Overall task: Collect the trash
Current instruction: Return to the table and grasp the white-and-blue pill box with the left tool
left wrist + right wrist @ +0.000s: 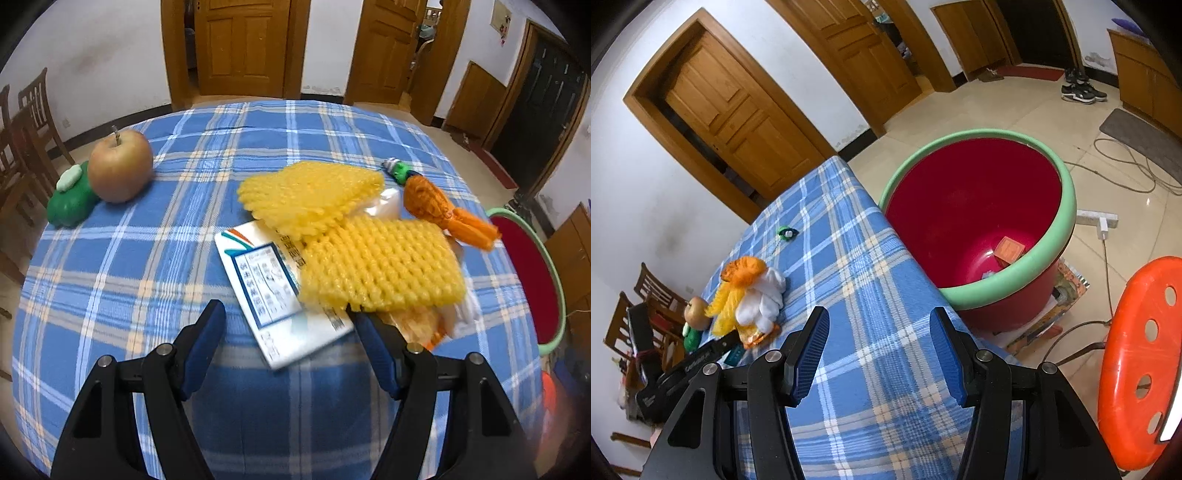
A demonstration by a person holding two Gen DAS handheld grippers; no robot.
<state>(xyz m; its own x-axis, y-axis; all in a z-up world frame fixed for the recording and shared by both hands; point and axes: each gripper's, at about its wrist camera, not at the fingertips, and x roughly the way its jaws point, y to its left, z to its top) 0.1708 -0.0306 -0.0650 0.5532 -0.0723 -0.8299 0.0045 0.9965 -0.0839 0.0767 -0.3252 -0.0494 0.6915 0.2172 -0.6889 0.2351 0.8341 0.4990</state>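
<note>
Hovering left tool (286, 314), jaws spread, empty, over white packet (273, 291); yellow foam net (380, 266) light, squashy — pinch edge. Right tool (879, 332) spread, empty.

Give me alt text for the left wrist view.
Open left tongs hover over a white printed packet under two yellow foam nets on a blue plaid tablecloth. An apple sits far left.

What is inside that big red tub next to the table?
In the red tub, an orange carton lies at the bottom, with a small pale scrap beside it. The green rim hides the near part of the floor.
</note>
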